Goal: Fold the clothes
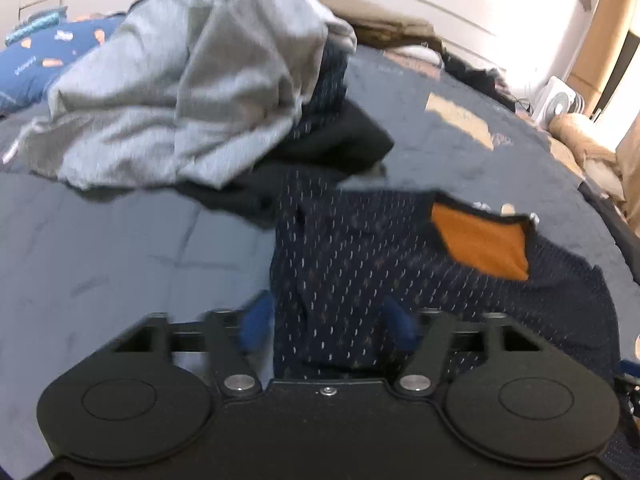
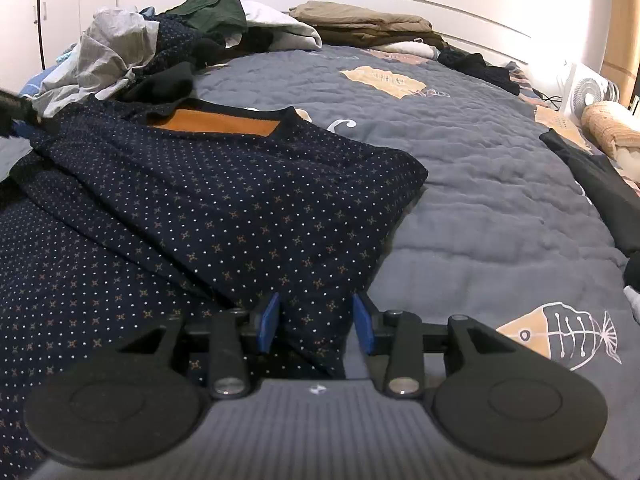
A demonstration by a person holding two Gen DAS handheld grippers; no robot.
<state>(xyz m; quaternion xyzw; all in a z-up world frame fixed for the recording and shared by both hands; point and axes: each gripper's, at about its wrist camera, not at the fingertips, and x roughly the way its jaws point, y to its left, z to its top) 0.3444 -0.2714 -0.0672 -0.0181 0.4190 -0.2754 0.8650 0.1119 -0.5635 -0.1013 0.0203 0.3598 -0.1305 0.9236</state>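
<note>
Navy dotted sweater [image 2: 224, 200] between both parted grippers, left gripper [image 1: 328, 320] view blurred, right gripper [image 2: 316, 320]

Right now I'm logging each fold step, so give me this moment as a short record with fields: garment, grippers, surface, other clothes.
garment: dotted navy sweater with orange neck lining, partly folded on the bed
left gripper: fingers either side of a bunched sweater fold; picture blurred, grip cannot be told
right gripper: open, sweater edge between its fingers
surface: grey-blue quilt with fish print
other clothes: unfolded pile topped by a grey garment behind the sweater; folded tan stack near the headboard
</note>
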